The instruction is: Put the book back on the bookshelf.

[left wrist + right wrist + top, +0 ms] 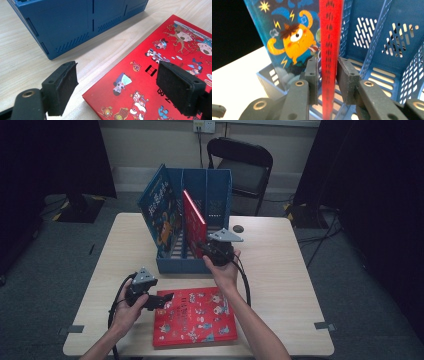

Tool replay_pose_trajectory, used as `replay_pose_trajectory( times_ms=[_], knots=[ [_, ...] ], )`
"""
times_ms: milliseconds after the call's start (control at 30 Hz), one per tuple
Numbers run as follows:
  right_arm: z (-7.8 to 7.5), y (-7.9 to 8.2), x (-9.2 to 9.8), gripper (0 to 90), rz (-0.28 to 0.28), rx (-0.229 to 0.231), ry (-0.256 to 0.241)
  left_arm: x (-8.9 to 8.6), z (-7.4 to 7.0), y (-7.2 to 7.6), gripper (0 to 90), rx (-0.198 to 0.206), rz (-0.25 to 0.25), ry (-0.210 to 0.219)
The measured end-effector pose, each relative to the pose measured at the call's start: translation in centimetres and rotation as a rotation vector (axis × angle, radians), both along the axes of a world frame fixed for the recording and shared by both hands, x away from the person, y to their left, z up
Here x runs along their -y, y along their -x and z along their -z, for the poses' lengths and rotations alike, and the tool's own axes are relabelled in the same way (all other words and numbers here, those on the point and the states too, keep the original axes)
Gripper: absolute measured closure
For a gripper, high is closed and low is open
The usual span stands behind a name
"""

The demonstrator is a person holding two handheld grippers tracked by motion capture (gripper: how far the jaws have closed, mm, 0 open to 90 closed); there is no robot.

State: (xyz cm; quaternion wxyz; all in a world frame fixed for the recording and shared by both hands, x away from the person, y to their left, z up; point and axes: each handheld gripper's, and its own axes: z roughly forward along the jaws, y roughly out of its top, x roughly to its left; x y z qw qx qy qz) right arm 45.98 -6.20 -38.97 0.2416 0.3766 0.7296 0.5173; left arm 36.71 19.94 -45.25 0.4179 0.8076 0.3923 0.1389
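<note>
The right claw (325,75) clamped the upright red book (329,50) by its spine inside the blue file rack (220,185), steadying it for filing. The left claw (117,87) gaped open beside the rack over the flat red book (195,317), seemingly ready to lift it.

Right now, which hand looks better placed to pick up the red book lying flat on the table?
Left, probably. The left gripper hovers open at the flat red book's corner, jaws straddling its edge. The right gripper is busy around the upright red book in the blue rack.
</note>
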Motion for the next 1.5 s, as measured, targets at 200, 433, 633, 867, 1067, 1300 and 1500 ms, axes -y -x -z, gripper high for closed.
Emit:
replay_pose_trajectory(
  times_ms=[200, 433, 633, 867, 1067, 1300, 1500],
  knots=[
    [0.6, 0.6, 0.1, 74.9, 0.001, 0.006, 0.029, 0.1, 0.1, 0.0, 16.9, -0.004, -0.001, 0.001],
    [0.5, 0.4, -0.6, 76.3, -0.019, 0.011, 0.043, 0.1, 0.1, -0.1, 16.9, -0.003, 0.003, 0.001],
    [0.5, 0.1, -1.8, 73.3, -0.054, 0.016, 0.052, 0.1, 0.0, 0.0, 16.9, -0.005, 0.003, 0.002],
    [0.4, -0.1, -2.8, 68.8, -0.053, 0.019, 0.039, 0.0, 0.1, 0.0, 16.9, -0.004, 0.0, 0.007],
    [0.2, -0.5, -3.2, 68.5, -0.04, 0.02, 0.035, 0.0, 0.0, 0.0, 16.9, -0.006, 0.002, 0.006],
    [0.2, -1.4, -3.8, 68.8, -0.022, 0.022, 0.039, 0.1, 0.0, 0.0, 16.9, -0.006, 0.004, 0.001],
    [-0.1, -2.6, -4.3, 69.0, -0.009, 0.009, 0.046, 0.0, 0.0, 0.0, 16.9, -0.005, 0.003, 0.004]
  ],
)
